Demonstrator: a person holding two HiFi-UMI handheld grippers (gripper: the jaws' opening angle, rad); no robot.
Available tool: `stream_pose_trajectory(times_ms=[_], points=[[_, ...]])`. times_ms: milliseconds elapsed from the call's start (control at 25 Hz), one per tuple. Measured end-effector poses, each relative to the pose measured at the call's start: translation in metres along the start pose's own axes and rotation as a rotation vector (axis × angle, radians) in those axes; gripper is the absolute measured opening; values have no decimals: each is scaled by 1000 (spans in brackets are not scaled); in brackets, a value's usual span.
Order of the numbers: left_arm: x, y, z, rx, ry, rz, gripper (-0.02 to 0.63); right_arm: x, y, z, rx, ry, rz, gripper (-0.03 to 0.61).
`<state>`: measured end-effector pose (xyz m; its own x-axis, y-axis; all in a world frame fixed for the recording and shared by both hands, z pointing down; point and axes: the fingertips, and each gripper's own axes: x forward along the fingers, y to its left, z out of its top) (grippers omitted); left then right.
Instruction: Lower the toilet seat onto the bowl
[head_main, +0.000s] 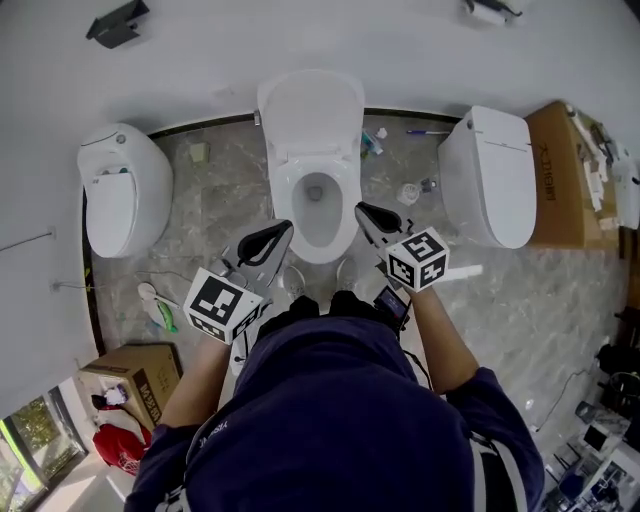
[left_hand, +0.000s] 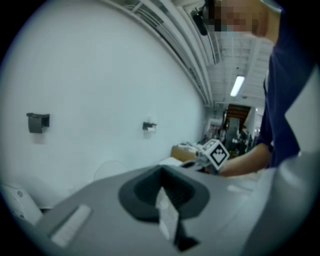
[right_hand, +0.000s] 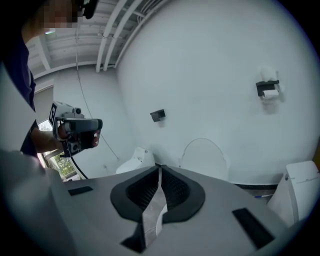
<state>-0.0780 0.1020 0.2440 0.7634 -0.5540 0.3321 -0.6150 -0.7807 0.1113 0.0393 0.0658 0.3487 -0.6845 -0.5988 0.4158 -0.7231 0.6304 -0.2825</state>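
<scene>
Centrally, a glossy oval toilet bowl (head_main: 286, 202) stands on veined marble floor (head_main: 225, 205).

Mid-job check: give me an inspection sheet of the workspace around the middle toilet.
Surface: marbled floor, littered.
Job's things: middle toilet, lid upright; seat appears down on the bowl.
Clutter: small bottles; cardboard boxes.
Grippers: left gripper and right gripper, jaws shut, holding nothing, flanking the bowl's front.
Cables: thin cable on the floor at left.
Surroundings: white wall; closed side toilets.
</scene>
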Motion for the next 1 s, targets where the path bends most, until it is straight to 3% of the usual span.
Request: stream_pose_trajectory(times_ms=[200, 1000], points=[[-7, -4, 16, 40, -26, 19, 3, -22, 2, 39, -33, -86, -8, 14], [1, -15, 42, 66, -102, 46, 3, -56, 26, 91, -173, -158, 15, 8]])
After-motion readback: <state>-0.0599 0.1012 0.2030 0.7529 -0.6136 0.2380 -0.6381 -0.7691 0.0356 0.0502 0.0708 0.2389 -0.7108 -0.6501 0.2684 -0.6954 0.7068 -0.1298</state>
